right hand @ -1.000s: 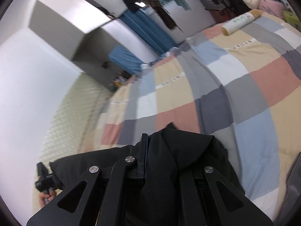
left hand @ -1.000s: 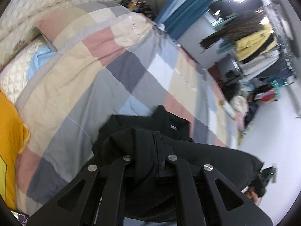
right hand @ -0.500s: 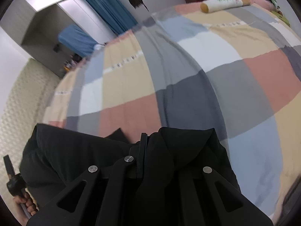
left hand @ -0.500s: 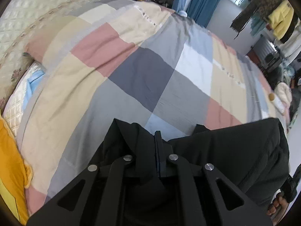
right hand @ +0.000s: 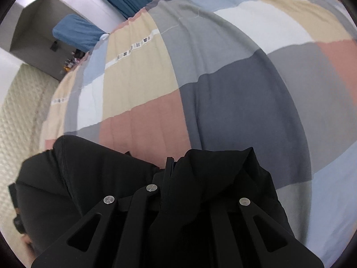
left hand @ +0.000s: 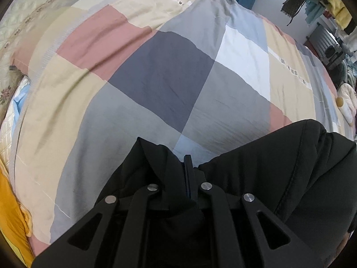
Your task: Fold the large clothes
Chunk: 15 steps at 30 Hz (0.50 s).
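Both claws clamped on black jacket (left hand: 279,178), held above checked bedspread (left hand: 156,78): left claw (left hand: 188,174) pinching fabric at 6 o'clock, right claw (right hand: 169,174) likewise. Looks padded, soft, bulky, probably slippery; grip seams or hem corners.

Soft, even indoor light, seemingly from overhead. Strong fisheye bending with dark corners in both views. The bedspread (left hand: 160,84) blurs slightly; the black garment (right hand: 93,178) shows little detail.
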Motion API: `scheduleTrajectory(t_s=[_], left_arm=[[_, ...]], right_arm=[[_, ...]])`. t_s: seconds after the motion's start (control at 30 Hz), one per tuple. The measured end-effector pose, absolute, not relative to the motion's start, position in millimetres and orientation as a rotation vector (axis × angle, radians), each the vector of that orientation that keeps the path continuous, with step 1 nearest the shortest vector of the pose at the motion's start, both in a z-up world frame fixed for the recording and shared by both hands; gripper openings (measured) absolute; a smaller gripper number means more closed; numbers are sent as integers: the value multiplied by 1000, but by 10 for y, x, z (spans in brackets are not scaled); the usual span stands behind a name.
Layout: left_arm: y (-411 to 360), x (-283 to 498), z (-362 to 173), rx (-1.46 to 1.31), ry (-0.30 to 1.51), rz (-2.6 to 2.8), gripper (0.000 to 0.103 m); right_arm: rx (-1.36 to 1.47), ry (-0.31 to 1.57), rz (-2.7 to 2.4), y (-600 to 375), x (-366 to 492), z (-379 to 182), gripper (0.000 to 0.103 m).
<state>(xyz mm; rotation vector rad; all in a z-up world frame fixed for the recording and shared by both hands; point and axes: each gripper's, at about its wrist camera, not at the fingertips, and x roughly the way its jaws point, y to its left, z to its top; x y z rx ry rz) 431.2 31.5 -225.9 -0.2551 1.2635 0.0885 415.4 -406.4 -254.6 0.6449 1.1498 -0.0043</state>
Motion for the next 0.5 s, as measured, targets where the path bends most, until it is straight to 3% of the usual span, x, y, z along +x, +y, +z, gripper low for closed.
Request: scheduleTrajectory(t_s=[0.13, 0.23, 0.27, 0.3, 0.33, 0.37, 0.4, 0.43, 0.5], left_arm=[[379, 4183, -2193, -295, 1288, 27, 10], [472, 4000, -2065, -350, 1290, -21, 15], [512, 3942, -2009, -372, 1294, -36, 20], [538, 3900, -1958, -389, 1292, -41, 27], [580, 3842, -1884, -410, 1282, -47, 32], [636, 3765, -1776, -441, 1265, -62, 50], [655, 3721, -1701, -453, 1252, -69, 75], [678, 3657, -1577, -454, 1219, -81, 82], [668, 3547, -1334, -410, 1151, -90, 83]], right_arm=[[771, 1114, 64, -4214, 3956, -2422, 11], [803, 1104, 117, -4277, 3771, -2196, 22], [790, 1100, 126, -4278, 3707, -2091, 30], [779, 1098, 132, -4268, 3669, -2006, 47], [762, 1088, 147, -4266, 3583, -1845, 55], [743, 1075, 152, -4254, 3531, -1714, 61], [711, 1065, 148, -4238, 3484, -1568, 63], [682, 1048, 142, -4222, 3435, -1418, 63], [639, 1004, 131, -4179, 3372, -1177, 65]])
